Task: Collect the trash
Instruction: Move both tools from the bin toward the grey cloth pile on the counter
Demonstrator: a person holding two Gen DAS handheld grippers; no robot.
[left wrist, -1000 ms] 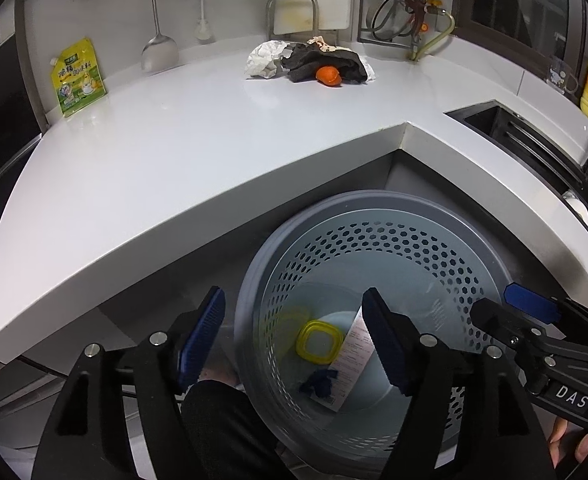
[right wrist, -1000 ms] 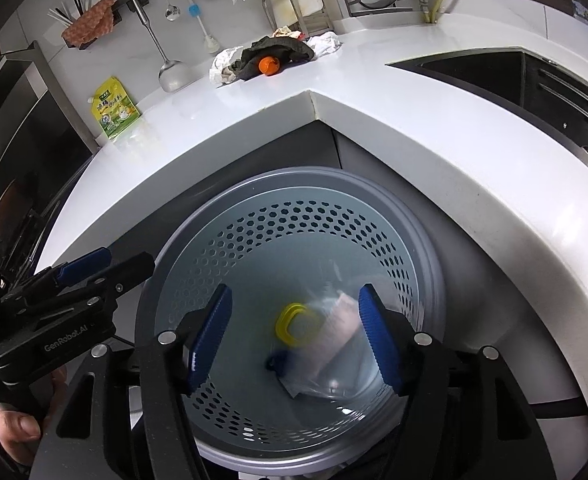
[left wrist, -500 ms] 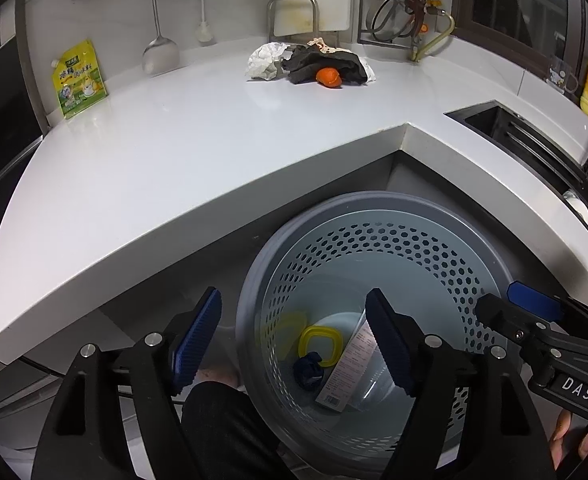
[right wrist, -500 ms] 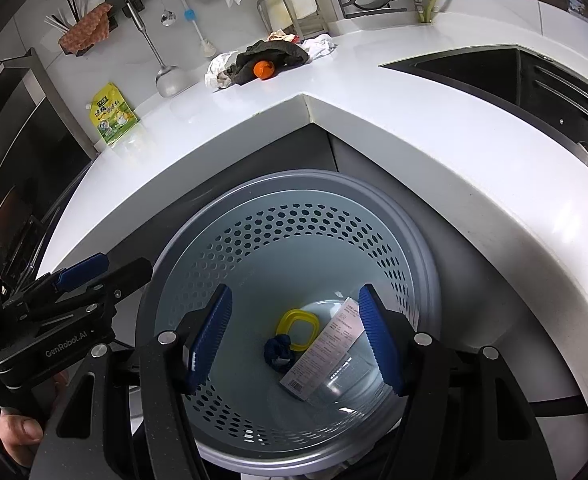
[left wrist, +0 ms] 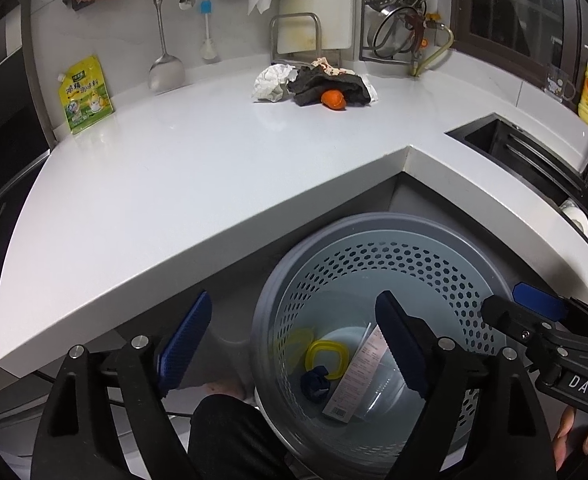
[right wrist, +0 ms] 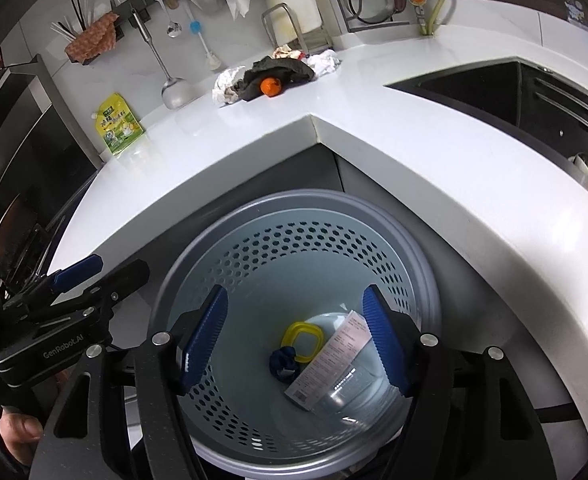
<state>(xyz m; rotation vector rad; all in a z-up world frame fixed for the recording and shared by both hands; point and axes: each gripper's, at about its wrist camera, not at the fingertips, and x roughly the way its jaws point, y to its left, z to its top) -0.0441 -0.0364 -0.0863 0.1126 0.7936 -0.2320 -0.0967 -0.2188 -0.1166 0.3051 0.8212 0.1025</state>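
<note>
Left wrist view: the left gripper (left wrist: 294, 340) hangs over the bin (left wrist: 490, 264) below the counter (left wrist: 213, 184), its jaws opening with nothing between them. In the bin lie a yellow lid ring (left wrist: 326, 360), a blue scrap (left wrist: 314, 382) and a clear labelled container (left wrist: 358, 376).

Right wrist view: the right gripper (right wrist: 294, 340) is also above the bin (right wrist: 426, 280), jaws opening and empty. A pile of 2 tissues, a rag and an orange piece (right wrist: 271, 86) sits on the counter (right wrist: 414, 128).

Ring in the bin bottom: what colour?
Yellow. The ring lies on the bin floor, clearest in the right wrist view.
</note>
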